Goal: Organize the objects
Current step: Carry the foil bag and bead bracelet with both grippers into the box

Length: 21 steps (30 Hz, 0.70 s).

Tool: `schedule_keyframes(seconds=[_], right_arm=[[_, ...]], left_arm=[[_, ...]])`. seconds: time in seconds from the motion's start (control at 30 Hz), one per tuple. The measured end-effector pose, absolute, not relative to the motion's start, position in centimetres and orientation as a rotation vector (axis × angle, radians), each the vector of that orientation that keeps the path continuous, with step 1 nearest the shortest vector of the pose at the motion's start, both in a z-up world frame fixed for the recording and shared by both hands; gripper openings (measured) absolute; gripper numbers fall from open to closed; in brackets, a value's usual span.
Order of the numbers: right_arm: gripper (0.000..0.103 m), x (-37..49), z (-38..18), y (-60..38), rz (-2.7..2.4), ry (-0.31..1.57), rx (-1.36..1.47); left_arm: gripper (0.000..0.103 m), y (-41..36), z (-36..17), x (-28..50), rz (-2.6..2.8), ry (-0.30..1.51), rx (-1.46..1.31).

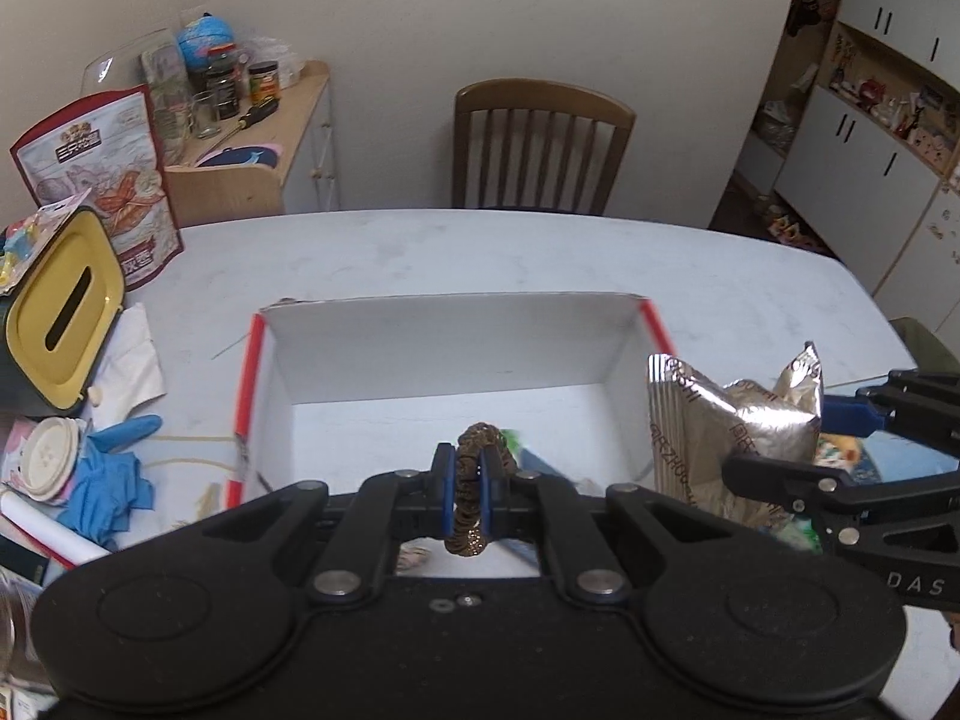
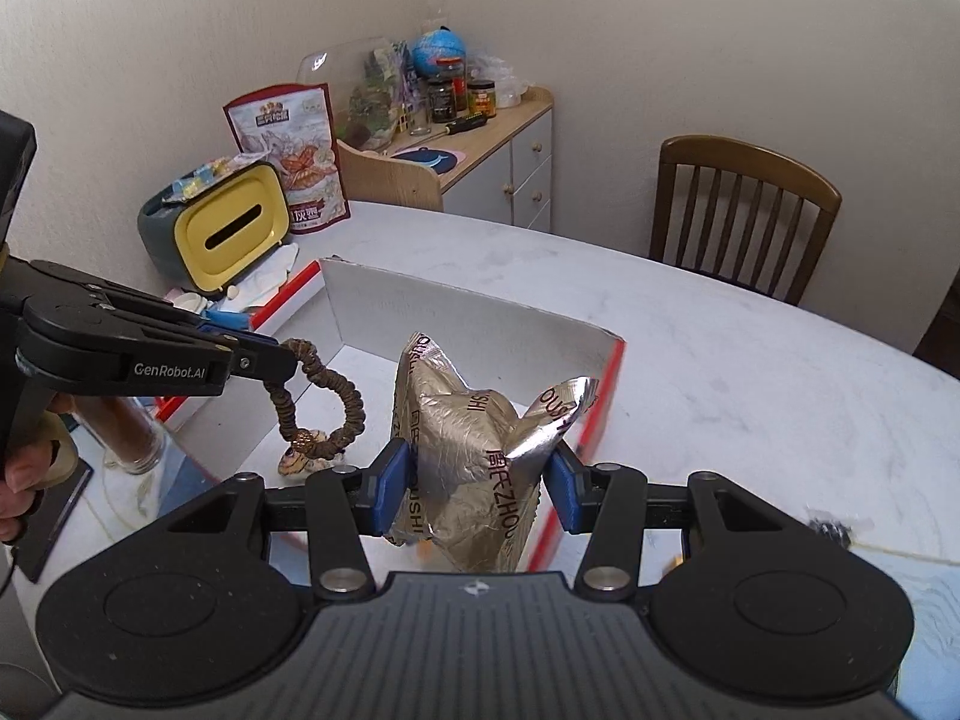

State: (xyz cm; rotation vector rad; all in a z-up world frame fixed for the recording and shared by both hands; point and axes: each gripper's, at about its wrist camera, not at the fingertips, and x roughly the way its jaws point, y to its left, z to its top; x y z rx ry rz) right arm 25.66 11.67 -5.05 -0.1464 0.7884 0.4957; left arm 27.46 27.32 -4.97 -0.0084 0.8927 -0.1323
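Note:
A white cardboard box [image 1: 456,330] [image 2: 384,294] with red outer sides stands open on the pale table. My left gripper [image 1: 469,480] [image 2: 273,354] is shut on a brown scrunchie hair band [image 1: 474,498] [image 2: 324,402], which hangs as a loop over the box's near left part. My right gripper [image 2: 477,489] [image 1: 840,432] is shut on a crumpled silver foil snack bag [image 2: 474,450] [image 1: 732,426], held over the box's right side. A small patterned item [image 2: 294,462] lies on the box floor under the scrunchie.
A yellow-and-grey tissue box [image 1: 57,324] [image 2: 222,228], white tissues, a blue glove [image 1: 114,468] and a white lid [image 1: 51,456] crowd the table's left. A tall printed pouch [image 1: 102,180] leans by the wall. A wooden chair [image 1: 540,144] stands across the table, a cluttered cabinet [image 2: 480,138] behind.

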Motion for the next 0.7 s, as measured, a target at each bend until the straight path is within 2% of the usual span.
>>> schedule_keyframes(seconds=[0.7], right_arm=[[0.048, 32.2, -11.4, 18.0, 0.530, 0.933, -0.175]], left_arm=[[0.007, 30.4, -11.0, 33.8, -0.015, 1.013, 0.109]])
